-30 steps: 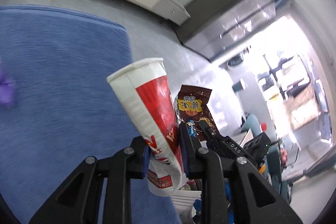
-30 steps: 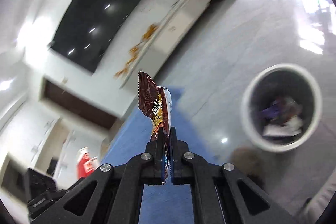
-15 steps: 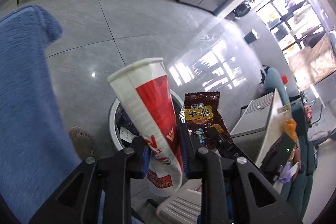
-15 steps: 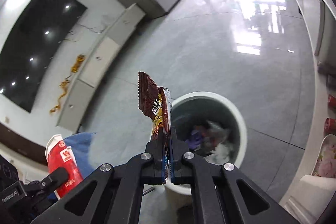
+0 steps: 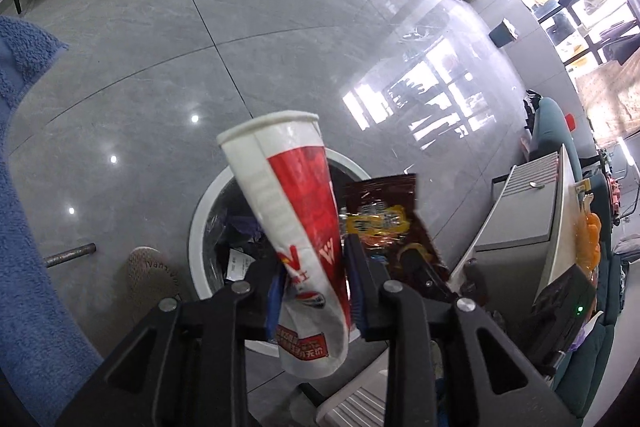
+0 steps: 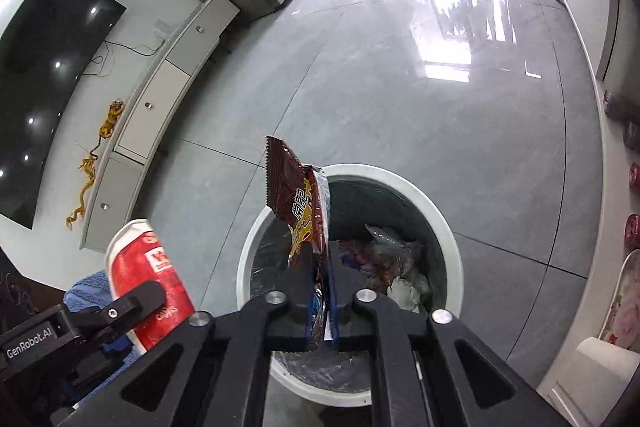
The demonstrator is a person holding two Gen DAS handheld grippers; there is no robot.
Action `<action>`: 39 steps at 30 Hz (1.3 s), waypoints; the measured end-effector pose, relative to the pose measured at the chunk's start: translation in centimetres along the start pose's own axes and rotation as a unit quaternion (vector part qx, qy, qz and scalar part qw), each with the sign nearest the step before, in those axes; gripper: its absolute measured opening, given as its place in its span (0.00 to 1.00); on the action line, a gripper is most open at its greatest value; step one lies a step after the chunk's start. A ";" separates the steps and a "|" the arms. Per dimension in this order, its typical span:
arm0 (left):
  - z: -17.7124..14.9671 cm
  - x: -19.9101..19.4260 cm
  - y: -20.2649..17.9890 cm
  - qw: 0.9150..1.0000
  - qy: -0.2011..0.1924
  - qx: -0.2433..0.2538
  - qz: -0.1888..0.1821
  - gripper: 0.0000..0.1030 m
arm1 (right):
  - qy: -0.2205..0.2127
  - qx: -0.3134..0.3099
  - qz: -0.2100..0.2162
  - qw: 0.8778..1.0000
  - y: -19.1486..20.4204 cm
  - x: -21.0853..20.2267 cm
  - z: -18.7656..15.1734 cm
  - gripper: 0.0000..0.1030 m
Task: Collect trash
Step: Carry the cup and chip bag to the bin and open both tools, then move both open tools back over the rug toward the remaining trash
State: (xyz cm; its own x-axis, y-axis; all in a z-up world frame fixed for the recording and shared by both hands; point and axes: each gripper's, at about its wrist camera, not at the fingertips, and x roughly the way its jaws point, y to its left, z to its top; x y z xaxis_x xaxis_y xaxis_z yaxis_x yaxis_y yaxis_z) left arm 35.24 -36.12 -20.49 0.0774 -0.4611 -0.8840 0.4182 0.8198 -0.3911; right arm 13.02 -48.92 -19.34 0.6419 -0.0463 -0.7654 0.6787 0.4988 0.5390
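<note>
A squashed red-and-white paper cup (image 5: 292, 211) stands between the pads of my left gripper (image 5: 314, 283), whose jaws are opening; the pads still touch its sides. A brown snack wrapper (image 6: 298, 195) leans loosely between the pads of my right gripper (image 6: 320, 267), whose jaws are also opening with a small gap showing. Both grippers hang side by side over a round white trash bin (image 6: 400, 183) lined with a bag and holding crumpled rubbish. The left wrist view shows the bin's rim (image 5: 196, 239) behind the cup and the wrapper (image 5: 380, 215) to the right of it. The cup (image 6: 148, 267) also appears at lower left in the right wrist view.
Grey glossy floor tiles surround the bin. A blue cloth (image 5: 24, 227) fills the left edge, with a slipper (image 5: 150, 271) and a metal rod (image 5: 70, 255) beside the bin. A grey-white cabinet (image 5: 520, 219) stands right of the bin, and a low white sideboard (image 6: 160, 99) lines the far wall.
Both grippers have swung from the blue cloth to above the bin and dropped closer. The right jaws have parted a little and the wrapper now leans. The cup has tilted slightly.
</note>
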 end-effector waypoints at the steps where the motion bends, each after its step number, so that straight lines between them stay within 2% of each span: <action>1: 0.2 0.6 0.1 1.000 0.002 -0.001 0.001 0.27 | 0.000 0.001 -0.001 1.000 -0.1 0.1 0.1 0.23; 2: 0.0 0.8 0.5 1.000 0.004 -0.003 0.002 0.29 | -0.001 0.002 -0.003 1.000 0.1 -0.1 0.1 0.35; 3: 0.0 1.0 0.6 1.000 0.005 -0.006 0.001 0.33 | -0.002 0.003 -0.002 1.000 0.0 -0.1 0.1 0.37; 6: 0.0 1.4 0.7 1.000 0.003 -0.012 0.001 0.39 | -0.002 0.005 -0.001 1.000 0.1 0.2 0.3 0.38; 11: -0.1 0.8 1.1 1.000 0.002 -0.015 0.000 0.39 | -0.005 0.005 0.005 1.000 0.3 -0.4 0.2 0.38; 16: -0.7 -1.9 1.0 1.000 -0.019 -0.015 0.001 0.39 | -0.019 0.004 0.011 1.000 1.0 -1.9 0.0 0.38; 22: -2.1 -8.0 1.1 0.997 -0.074 -0.010 0.018 0.39 | -0.040 -0.008 0.028 0.999 2.3 -4.6 -0.2 0.38; 26: -3.7 -12.3 1.5 0.993 -0.111 -0.007 0.034 0.40 | -0.059 -0.031 0.043 0.997 4.2 -7.2 -0.1 0.45; 29: -5.2 -15.4 2.4 0.990 -0.136 -0.015 0.042 0.48 | -0.070 -0.050 0.062 0.994 5.6 -9.2 -0.4 0.46; 35: -9.1 -22.6 5.2 0.979 -0.188 -0.037 0.062 0.49 | -0.078 -0.099 0.107 0.986 9.3 -13.0 -1.7 0.50; 39: -12.5 -28.3 7.8 0.966 -0.238 -0.048 0.091 0.49 | -0.084 -0.141 0.137 0.977 12.1 -15.7 -3.4 0.52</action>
State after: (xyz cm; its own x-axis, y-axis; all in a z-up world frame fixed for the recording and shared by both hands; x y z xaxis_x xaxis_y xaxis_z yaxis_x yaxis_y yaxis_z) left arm 24.96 -12.42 -1.70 0.5577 -0.3920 -0.7316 0.2746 0.9190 -0.2830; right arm 9.91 -39.23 -2.02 0.8512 -0.0066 -0.5249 0.3632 0.7292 0.5799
